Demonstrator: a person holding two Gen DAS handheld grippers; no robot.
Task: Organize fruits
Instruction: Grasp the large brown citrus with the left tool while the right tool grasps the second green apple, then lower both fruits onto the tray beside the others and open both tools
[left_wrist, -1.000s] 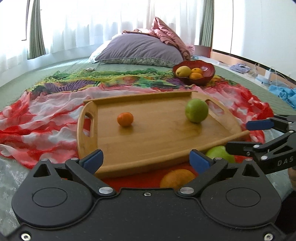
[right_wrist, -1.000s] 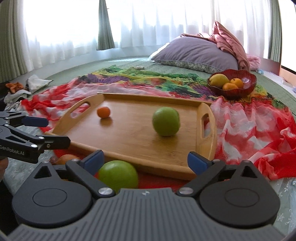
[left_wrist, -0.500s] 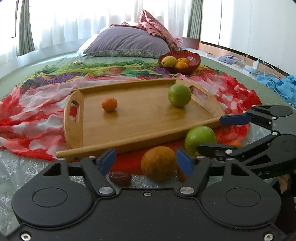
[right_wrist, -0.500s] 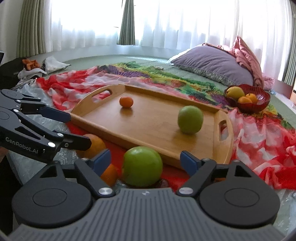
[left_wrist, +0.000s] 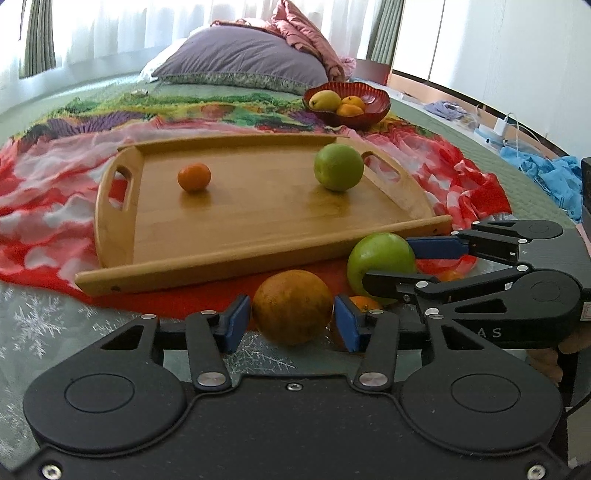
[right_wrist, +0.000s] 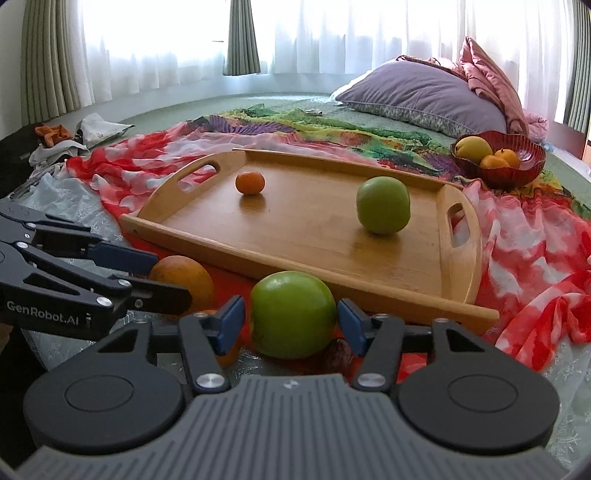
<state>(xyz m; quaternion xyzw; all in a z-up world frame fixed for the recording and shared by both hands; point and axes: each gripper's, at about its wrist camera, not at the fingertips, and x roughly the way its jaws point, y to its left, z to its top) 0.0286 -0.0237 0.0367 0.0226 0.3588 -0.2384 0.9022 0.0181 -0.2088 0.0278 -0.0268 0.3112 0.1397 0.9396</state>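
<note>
A wooden tray (left_wrist: 258, 236) (right_wrist: 406, 266) lies on a red patterned cloth and holds a small orange (left_wrist: 194, 177) (right_wrist: 250, 183) and a green apple (left_wrist: 338, 167) (right_wrist: 383, 205). In front of the tray, my left gripper (left_wrist: 291, 323) has its blue pads closed against a large orange (left_wrist: 292, 306), which also shows in the right wrist view (right_wrist: 183, 278). My right gripper (right_wrist: 291, 325) has its pads against a second green apple (right_wrist: 293, 319) (left_wrist: 380, 258). A small orange (left_wrist: 364, 303) and a dark date (right_wrist: 338, 352) lie beside them.
A red bowl (left_wrist: 369, 110) (right_wrist: 517, 166) with a yellow fruit and oranges stands behind the tray at the right. A purple pillow (left_wrist: 240, 59) and pink clothes lie at the back. Blue cloth (left_wrist: 546, 173) lies at the right, and crumpled items (right_wrist: 74, 140) at the left.
Both grippers have dropped toward the fruits in front of the tray and closed in: the left on the large orange, the right on the green apple.
</note>
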